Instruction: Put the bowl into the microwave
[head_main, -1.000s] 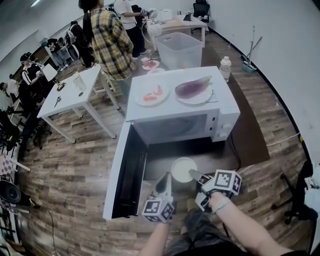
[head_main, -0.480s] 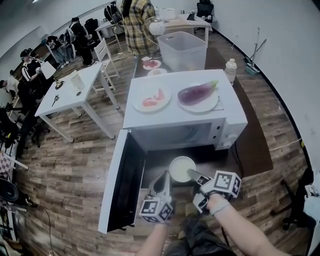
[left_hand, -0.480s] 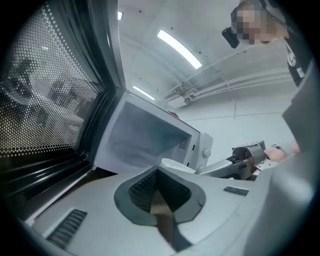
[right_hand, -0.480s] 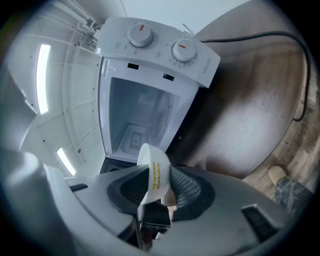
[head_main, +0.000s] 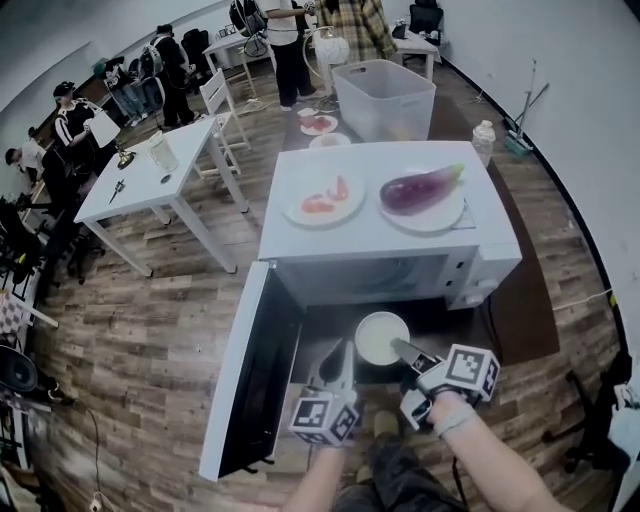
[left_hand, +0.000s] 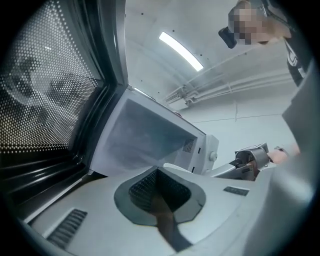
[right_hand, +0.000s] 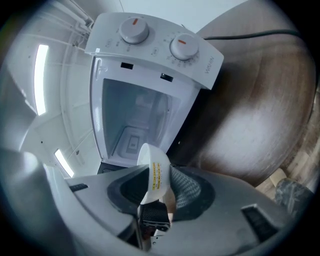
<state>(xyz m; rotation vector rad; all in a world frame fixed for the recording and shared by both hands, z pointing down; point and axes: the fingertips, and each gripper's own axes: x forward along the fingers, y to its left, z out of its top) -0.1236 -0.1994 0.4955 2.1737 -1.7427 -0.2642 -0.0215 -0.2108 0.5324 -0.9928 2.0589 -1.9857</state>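
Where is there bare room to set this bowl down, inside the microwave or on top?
Inside: the microwave cavity is bare between its walls, and the door, swung left, leaves the opening clear for the bowl held in the right gripper. The top is crowded: the plate of red slices and the eggplant plate leave only narrow strips.

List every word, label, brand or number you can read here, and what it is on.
Nothing reads clearly.
On the microwave: a brand word beside a knob, too blurred to read.
On the bowl: a yellow sticker, print too small to read.
On the left cube and right cube: square markers only, no letters.
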